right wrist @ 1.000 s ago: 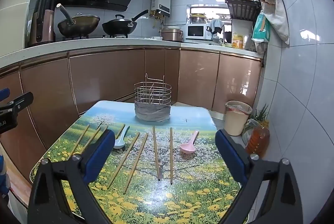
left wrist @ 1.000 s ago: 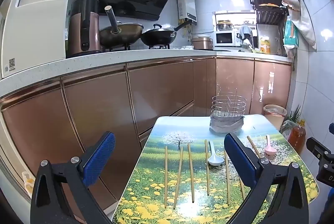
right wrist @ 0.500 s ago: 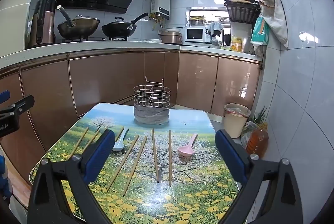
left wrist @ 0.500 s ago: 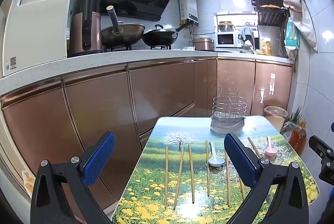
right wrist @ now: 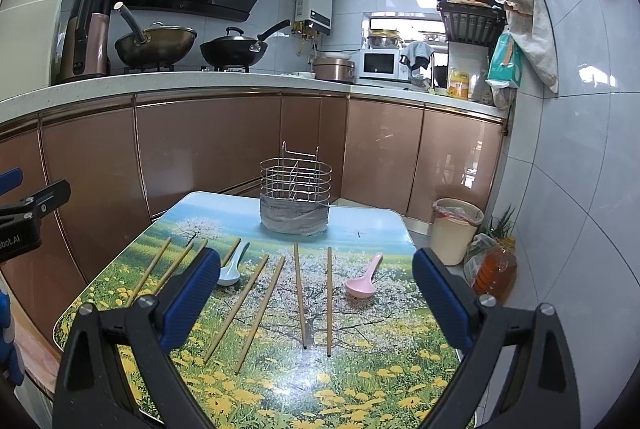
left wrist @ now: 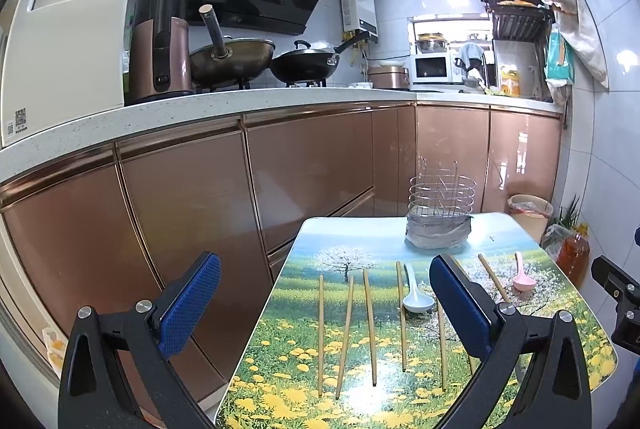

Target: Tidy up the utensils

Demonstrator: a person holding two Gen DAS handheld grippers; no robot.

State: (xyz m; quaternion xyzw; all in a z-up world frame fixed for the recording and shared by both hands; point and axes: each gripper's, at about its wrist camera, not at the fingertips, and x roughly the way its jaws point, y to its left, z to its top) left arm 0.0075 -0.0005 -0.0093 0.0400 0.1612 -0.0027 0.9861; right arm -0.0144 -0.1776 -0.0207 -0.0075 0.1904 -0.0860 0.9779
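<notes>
Basically nothing was picked up yet. Left gripper (left wrist: pixel 324 303) and right gripper (right wrist: pixel 314 295) both hung above the near end of the table (right wrist: pixel 404 229), jaws spread wide, nothing between the pads.

The wire caddy (right wrist: pixel 295 195) stood upright at the far end of the table, centre of the right-wrist frame, with its lower part wrapped in grey; it looked empty (hard to be sure through the wires). That was probably the drop target.

The chopsticks (right wrist: pixel 298 295) lay loose in rough rows running front to back, most with bare table between them, which I judge was done so each can be pinched singly. The white spoon (right wrist: pixel 231 269) sat lower left of the caddy, just beside one stick; whether they touched I couldn't tell. The pink spoon (right wrist: pixel 362 279) lay alone at centre right, well apart from the sticks.

Room: open air above the table, and the caddy's top was unobstructed. The counter cabinets (left wrist: pixel 192 221) ran close along the table's left and far sides. The bin (right wrist: pixel 456 229) and oil bottle (right wrist: pixel 496 269) stood on the floor off the right edge. Anything knocked off that side would likely land among them.
</notes>
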